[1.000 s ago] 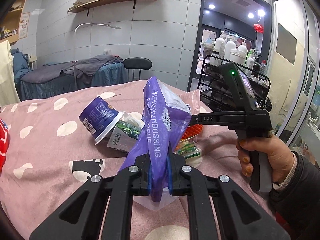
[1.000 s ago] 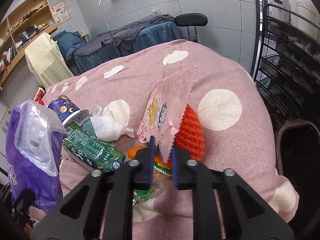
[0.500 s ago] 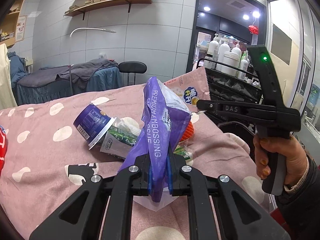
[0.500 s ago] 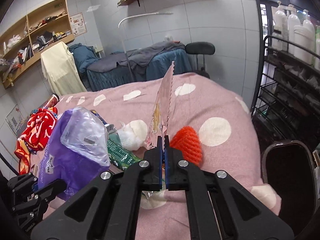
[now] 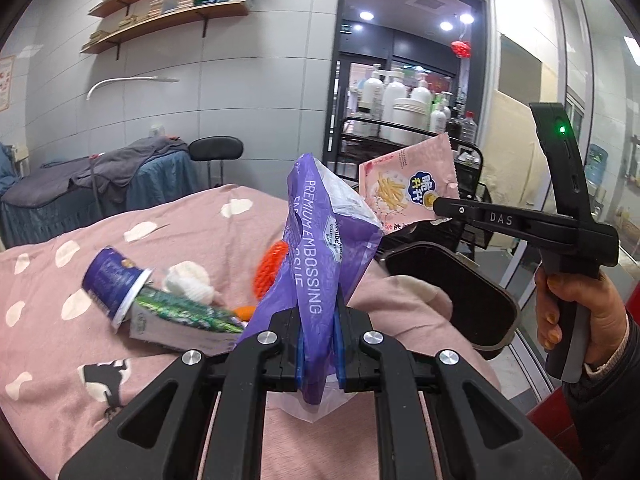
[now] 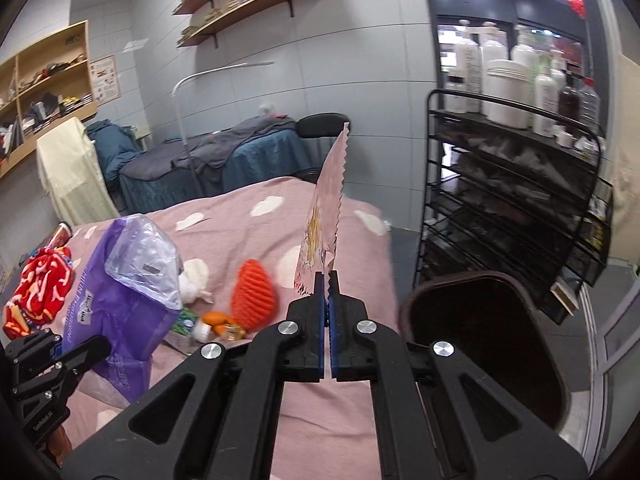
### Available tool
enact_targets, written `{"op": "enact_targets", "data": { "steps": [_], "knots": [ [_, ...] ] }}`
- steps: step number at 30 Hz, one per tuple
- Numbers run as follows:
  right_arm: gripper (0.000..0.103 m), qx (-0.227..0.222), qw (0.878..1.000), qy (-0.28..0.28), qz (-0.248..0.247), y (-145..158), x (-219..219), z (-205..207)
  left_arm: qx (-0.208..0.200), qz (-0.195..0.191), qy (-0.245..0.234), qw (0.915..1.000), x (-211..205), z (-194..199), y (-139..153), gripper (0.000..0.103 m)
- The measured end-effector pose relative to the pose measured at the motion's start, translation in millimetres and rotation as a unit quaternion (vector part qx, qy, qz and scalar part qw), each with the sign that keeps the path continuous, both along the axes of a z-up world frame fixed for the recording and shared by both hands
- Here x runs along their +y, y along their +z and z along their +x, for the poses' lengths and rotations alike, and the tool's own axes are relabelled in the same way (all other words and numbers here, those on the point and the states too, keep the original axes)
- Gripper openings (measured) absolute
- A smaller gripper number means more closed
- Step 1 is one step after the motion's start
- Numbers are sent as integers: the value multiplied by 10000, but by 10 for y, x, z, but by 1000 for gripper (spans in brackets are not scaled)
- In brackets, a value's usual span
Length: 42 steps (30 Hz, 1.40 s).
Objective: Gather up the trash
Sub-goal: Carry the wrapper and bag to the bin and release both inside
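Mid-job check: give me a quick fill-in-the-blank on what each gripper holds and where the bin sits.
1. The left gripper is shut on a ____ tissue bag.
2. The right gripper pinches a ____ snack wrapper.
3. The dark bin stands beside the bed, on its ____ side in the right wrist view.

Missing words: purple; pink; right

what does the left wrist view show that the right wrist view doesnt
Only the left wrist view shows the hand on the right gripper's handle, the purple cup lying on its side, and the printed face of the pink snack packet.

Only the right wrist view shows the red patterned cloth, the wooden cubby shelf, and the packet edge-on.

Both show the purple tissue bag clamped in the left gripper, the orange net, the pink bedspread and the dark bin.
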State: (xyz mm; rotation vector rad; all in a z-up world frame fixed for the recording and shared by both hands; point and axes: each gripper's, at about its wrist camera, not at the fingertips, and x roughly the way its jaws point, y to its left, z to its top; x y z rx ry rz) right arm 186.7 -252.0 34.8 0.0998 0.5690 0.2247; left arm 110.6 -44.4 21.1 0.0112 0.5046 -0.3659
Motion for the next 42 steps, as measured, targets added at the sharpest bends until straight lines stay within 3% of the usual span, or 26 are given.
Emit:
{"op": "enact_targets", "data": {
  "steps": [8,17,26,36,37,39,40,41,42],
  "knots": [
    [3,117,9969,-781,-5,-148,-653,-135,110,-84,-555,9984,-365,108,-11,11],
    [3,522,9859,-1544,-373,-557,-1198,-94,243,-52,-968,9950,-730,176,-56,11],
    [3,1255,9739,-1819,-511,-1141,-1475,145,368,-12,-1102,9932,-881,219,-93,11],
    [5,1970,9607,-1883,-528,-1582,-1561,329,439,15,-1231,9914,-992,242,-115,11],
    [10,2006,9597,-1887,-552,-1616,-1557,338,443,24,-1236,9913,-1001,244,-119,11],
    [30,2016,9595,-1889,-559,-1648,-1544,346,457,39,-1249,9911,-1017,247,-131,11],
    [52,1973,9601,-1907,-541,-1643,-1539,330,475,35,-1262,9909,-1024,252,-136,11],
    [67,1914,9608,-1930,-538,-1631,-1529,314,494,28,-1274,9906,-1030,257,-135,11],
    [68,1814,9622,-1956,-546,-1611,-1514,283,514,22,-1288,9903,-1039,263,-141,11]
  ]
}}
